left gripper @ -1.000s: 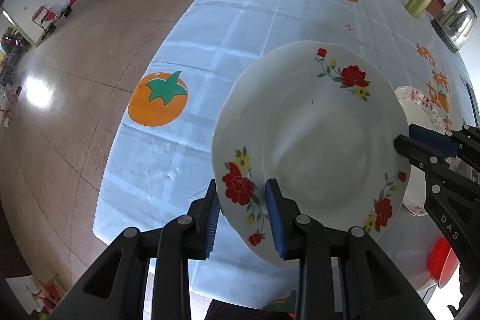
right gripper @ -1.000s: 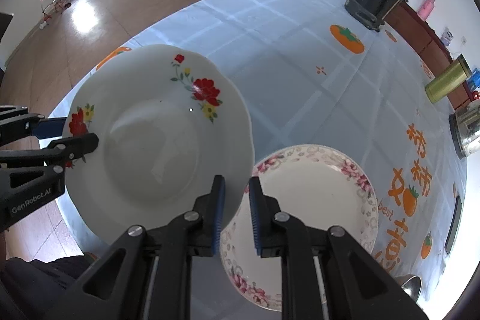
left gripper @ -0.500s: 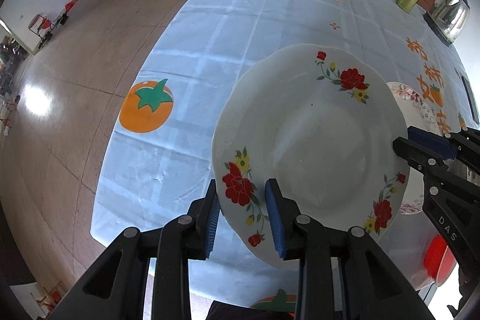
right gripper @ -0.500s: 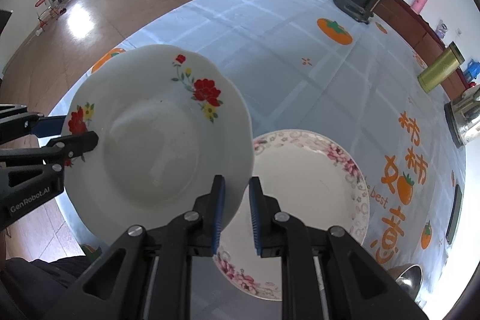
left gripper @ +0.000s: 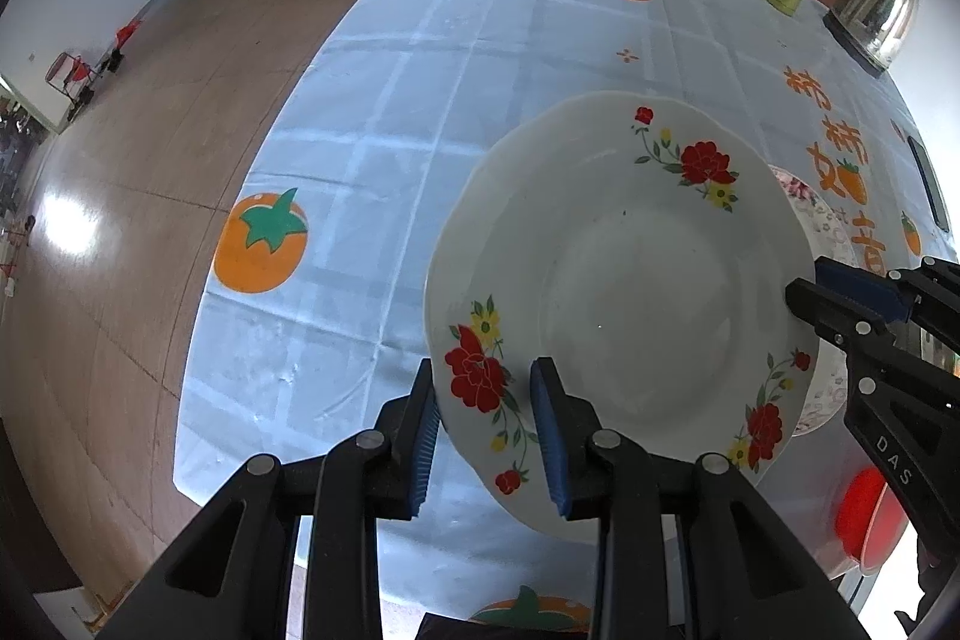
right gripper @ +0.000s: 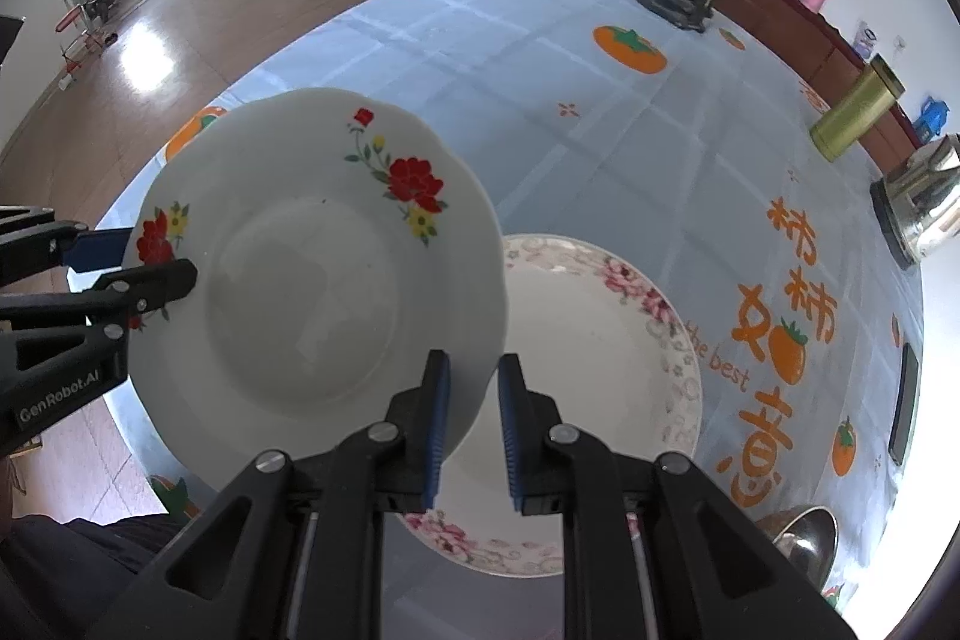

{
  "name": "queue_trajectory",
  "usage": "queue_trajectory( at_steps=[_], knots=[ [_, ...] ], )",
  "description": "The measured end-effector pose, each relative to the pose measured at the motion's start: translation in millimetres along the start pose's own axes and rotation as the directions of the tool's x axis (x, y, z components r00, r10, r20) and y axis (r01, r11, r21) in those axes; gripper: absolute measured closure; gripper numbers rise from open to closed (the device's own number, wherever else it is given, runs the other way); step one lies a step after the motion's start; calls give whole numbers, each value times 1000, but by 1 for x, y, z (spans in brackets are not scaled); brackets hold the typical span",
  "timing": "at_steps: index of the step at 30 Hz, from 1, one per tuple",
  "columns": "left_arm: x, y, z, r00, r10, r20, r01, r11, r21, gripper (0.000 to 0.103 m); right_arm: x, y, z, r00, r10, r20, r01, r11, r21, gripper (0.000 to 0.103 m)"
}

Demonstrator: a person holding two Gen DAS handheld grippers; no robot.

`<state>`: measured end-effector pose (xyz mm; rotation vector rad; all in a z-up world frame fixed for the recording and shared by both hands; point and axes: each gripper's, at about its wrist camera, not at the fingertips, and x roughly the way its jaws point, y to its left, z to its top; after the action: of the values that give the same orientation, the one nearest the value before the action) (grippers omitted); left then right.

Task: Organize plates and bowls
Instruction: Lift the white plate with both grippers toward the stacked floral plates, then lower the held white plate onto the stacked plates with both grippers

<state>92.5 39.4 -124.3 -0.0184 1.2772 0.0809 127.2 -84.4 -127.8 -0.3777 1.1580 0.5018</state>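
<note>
Evidently both grippers share the load: the left gripper [left gripper: 486,430] is clamped on the near rim of the white scalloped ceramic plate with red flowers [left gripper: 624,292], while the right gripper [right gripper: 471,424] pinches its opposite edge, keeping it level (a one-sided hold would probably let it tip). It hangs lower centre of both views, partly over the pink-rose-rimmed white plate [right gripper: 600,340] on the blue-checked desk [right gripper: 540,58], likely for stacking.
</note>
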Motion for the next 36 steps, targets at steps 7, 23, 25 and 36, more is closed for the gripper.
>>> queue_trajectory(
  at_steps=[7,23,25,36],
  knots=[
    [-1,-16,4,1000,-5,4,5,1000,31,70,-3,-13,-7,1000,-10,1,10,1000,25,87],
    [0,-49,13,1000,-26,4,26,995,101,70,-9,-44,-22,999,-35,-7,35,996,85,87],
    [0,-53,14,1000,-29,4,28,994,110,70,-9,-48,-24,999,-39,-9,39,995,92,87],
    [3,-75,17,999,-41,-6,41,987,154,70,-10,-62,-38,998,-52,-34,56,991,124,86]
  ],
)
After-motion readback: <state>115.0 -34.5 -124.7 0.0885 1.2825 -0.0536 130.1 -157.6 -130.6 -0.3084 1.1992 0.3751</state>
